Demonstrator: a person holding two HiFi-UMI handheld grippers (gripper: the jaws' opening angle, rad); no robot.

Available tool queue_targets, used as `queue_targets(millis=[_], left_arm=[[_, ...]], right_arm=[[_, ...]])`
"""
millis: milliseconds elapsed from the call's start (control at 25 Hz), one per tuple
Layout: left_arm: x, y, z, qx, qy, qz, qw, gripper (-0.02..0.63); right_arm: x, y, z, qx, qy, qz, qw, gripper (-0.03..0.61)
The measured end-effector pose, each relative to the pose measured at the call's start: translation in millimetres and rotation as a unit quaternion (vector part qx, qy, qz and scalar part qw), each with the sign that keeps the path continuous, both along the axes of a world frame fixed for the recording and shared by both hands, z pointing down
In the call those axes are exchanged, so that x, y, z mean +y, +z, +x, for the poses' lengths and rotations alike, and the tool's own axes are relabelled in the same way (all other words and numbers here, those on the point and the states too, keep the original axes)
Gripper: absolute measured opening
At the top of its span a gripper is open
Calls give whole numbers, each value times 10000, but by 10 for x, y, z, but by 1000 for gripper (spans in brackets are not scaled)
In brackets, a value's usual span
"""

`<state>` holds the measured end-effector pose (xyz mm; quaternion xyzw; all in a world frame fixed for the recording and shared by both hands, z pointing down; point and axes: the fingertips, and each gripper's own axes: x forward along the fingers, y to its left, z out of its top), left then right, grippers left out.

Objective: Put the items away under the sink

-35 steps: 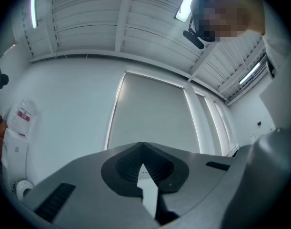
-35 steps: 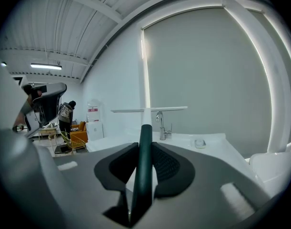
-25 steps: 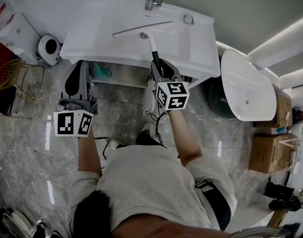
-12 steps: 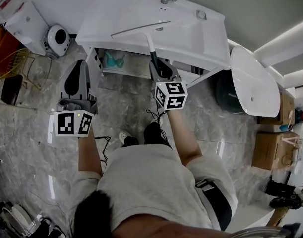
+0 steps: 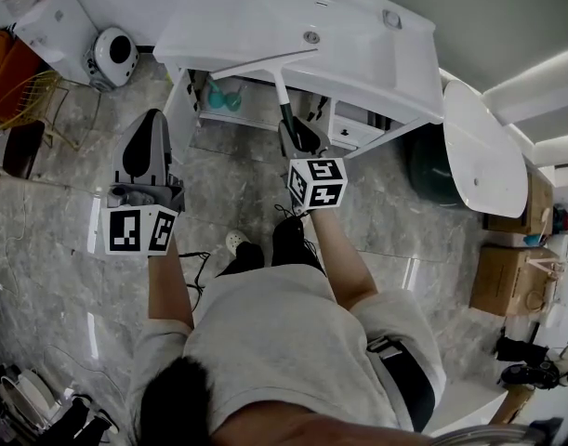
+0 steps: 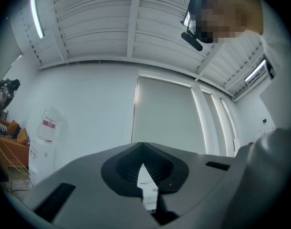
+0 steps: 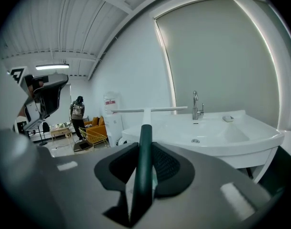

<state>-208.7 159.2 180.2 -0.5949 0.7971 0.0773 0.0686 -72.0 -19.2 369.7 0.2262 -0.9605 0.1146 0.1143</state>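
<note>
Dark-green-handled squeegee point(image 7: 144, 147) is clamped by its handle in the right gripper point(image 7: 145, 165), with the white blade out front, near the front edge of the sink point(image 5: 358, 54). Left gripper point(image 6: 142, 149) has its jaws together with nothing in them, and is off to the left of the sink.

Bright, even indoor light; the ceiling strip lamp point(image 6: 37, 17) glares, the glossy floor point(image 5: 42, 203) mirrors streaks; the 2 gripper views warp and darken at their edges.
</note>
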Motion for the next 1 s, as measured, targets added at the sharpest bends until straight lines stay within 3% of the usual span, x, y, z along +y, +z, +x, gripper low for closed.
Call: queue_targets(millis=[1000], left_arm=[[61,702,-363,443,31,-290,9986,7]], right_arm=[[391,1230,-228,636,-2,-872,9942,101]])
